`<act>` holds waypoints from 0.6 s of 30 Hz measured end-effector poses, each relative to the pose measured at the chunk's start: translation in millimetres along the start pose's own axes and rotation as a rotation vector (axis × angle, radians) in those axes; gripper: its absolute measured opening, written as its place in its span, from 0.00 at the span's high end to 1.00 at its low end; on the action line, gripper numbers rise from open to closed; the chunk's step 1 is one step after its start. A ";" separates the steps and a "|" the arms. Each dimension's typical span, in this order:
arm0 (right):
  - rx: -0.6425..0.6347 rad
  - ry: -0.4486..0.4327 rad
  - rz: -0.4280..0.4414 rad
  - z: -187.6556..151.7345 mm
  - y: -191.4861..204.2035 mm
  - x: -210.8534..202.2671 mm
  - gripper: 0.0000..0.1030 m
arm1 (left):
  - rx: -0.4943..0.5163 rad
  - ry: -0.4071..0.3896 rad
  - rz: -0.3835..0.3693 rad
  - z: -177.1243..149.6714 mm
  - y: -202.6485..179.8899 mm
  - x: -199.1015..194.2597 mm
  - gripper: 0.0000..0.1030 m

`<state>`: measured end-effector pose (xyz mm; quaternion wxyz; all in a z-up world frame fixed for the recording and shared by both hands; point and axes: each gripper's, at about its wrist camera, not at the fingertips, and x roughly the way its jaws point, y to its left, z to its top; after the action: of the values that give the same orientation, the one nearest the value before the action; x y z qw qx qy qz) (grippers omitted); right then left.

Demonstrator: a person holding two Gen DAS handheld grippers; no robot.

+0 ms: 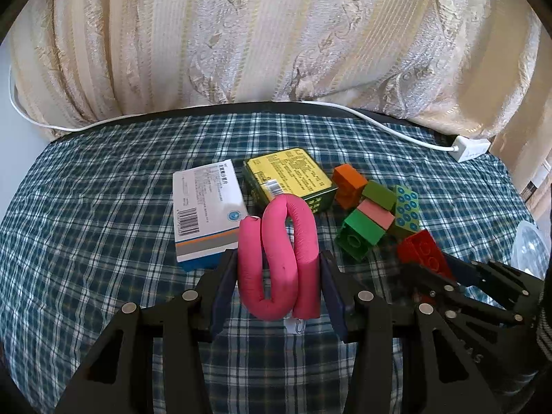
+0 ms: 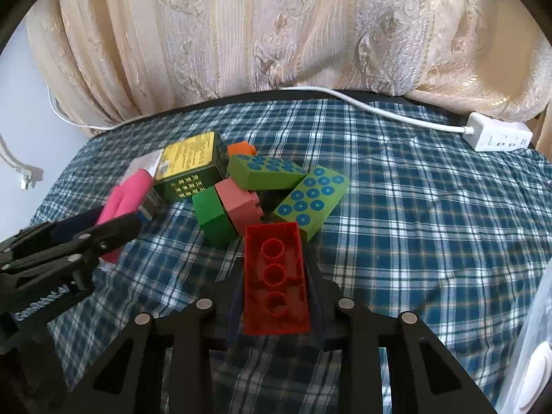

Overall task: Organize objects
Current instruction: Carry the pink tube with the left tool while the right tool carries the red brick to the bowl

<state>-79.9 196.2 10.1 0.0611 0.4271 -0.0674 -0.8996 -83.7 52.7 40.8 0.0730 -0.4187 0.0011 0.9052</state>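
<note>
The checked surface (image 1: 86, 207) carries everything. The green-and-yellow box (image 1: 289, 176) marks the pile. Just before it, the left tool (image 1: 279, 269) clamps the folded pink foam roller (image 1: 279, 258), presumably for sorting. To the box's right, the right tool (image 2: 274, 276) grips the red brick (image 2: 274, 276).

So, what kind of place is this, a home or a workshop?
Probably a home room: a table under a plaid cloth, a cream patterned curtain behind it, and toy bricks beside medicine boxes.
</note>
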 end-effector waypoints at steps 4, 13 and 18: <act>0.026 -0.033 0.013 -4.3 -4.8 -16.5 0.67 | 0.017 -0.006 -0.015 -0.6 -7.3 -3.1 0.53; 0.103 -0.093 0.000 -24.1 -30.6 -56.3 0.67 | 0.072 -0.014 -0.051 -4.3 -31.0 -13.0 0.53; 0.132 -0.129 -0.031 -39.0 -46.9 -80.2 0.67 | 0.105 -0.014 -0.073 -8.0 -48.3 -19.7 0.53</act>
<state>-1.8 253.1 38.5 0.0143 0.3723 -0.1236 -0.9197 -58.7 97.4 53.3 0.1280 -0.4077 0.0328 0.9035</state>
